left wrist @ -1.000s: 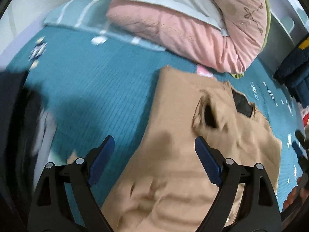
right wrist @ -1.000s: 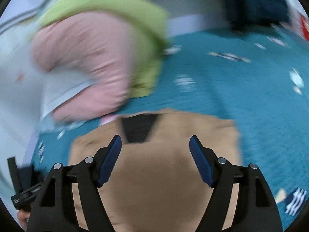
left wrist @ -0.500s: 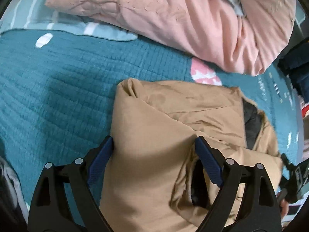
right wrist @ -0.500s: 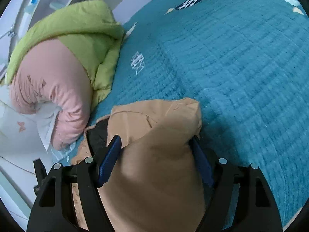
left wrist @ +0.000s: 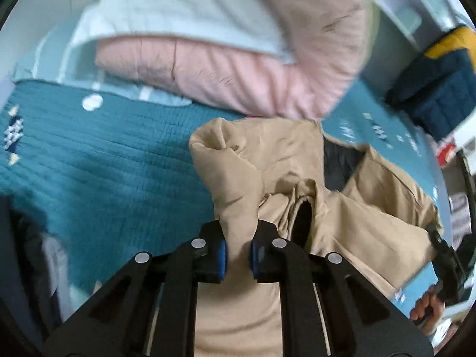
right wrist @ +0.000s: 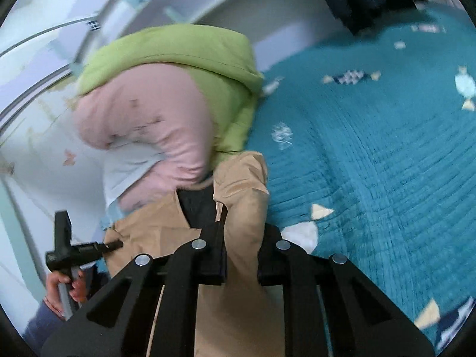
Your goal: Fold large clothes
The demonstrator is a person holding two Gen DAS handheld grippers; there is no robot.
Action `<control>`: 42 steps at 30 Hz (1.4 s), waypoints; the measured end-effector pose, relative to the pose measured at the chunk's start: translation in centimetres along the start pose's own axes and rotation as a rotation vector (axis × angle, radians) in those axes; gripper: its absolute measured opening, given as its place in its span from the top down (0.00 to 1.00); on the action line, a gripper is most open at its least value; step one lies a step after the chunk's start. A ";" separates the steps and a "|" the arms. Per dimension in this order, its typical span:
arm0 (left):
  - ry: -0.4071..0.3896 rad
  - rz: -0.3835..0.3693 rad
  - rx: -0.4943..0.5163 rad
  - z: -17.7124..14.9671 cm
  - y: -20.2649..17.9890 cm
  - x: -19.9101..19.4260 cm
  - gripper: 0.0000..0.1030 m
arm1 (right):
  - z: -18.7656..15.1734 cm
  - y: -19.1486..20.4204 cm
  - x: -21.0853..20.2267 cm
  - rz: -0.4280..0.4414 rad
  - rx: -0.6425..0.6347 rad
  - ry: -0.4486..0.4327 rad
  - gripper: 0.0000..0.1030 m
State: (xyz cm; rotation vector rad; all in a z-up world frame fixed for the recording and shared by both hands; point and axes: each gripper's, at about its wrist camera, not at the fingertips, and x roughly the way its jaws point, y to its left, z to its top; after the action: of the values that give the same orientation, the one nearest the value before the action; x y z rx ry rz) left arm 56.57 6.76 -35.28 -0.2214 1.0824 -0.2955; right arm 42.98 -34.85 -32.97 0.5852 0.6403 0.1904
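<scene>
A tan jacket (left wrist: 282, 160) with a dark lining lies crumpled on the teal quilt (left wrist: 89, 154). My left gripper (left wrist: 238, 255) is closing, and its blue pads pinch a bunched fold of the jacket's left edge. In the right wrist view the same tan jacket (right wrist: 244, 202) runs up between the jaws of my right gripper (right wrist: 241, 261), which is closing and squeezing a fold at the jacket's right edge. Each gripper also shows at the edge of the other's view, held in a hand (right wrist: 62, 285).
A pink duvet (left wrist: 226, 68) and a white pillow lie just behind the jacket, with a green cover (right wrist: 178, 53) over the pink one. A navy and yellow item (left wrist: 440, 89) sits at the far right. Dark clothes (left wrist: 23, 253) lie at the left edge.
Both grippers went from wide open over the jacket to clamped on folds of it. The fabric has bunched and risen off the quilt, and both views tilted up toward the bedding.
</scene>
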 end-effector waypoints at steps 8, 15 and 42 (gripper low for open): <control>-0.032 -0.028 0.095 -8.8 -2.1 -10.4 0.89 | -6.8 3.0 -10.2 -0.036 -0.046 0.063 0.88; 0.025 0.008 0.065 -18.5 1.5 -13.7 0.79 | -13.1 0.6 -16.1 -0.172 0.033 0.170 0.75; 0.085 0.169 0.017 -27.9 2.3 -14.1 0.18 | -20.4 0.5 -14.7 -0.333 0.094 0.390 0.86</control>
State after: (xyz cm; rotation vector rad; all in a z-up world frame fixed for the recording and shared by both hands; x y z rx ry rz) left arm 25.85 12.88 -36.93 -0.1016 1.1749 -0.1642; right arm 18.91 -30.19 -38.47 0.5268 1.1186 -0.0417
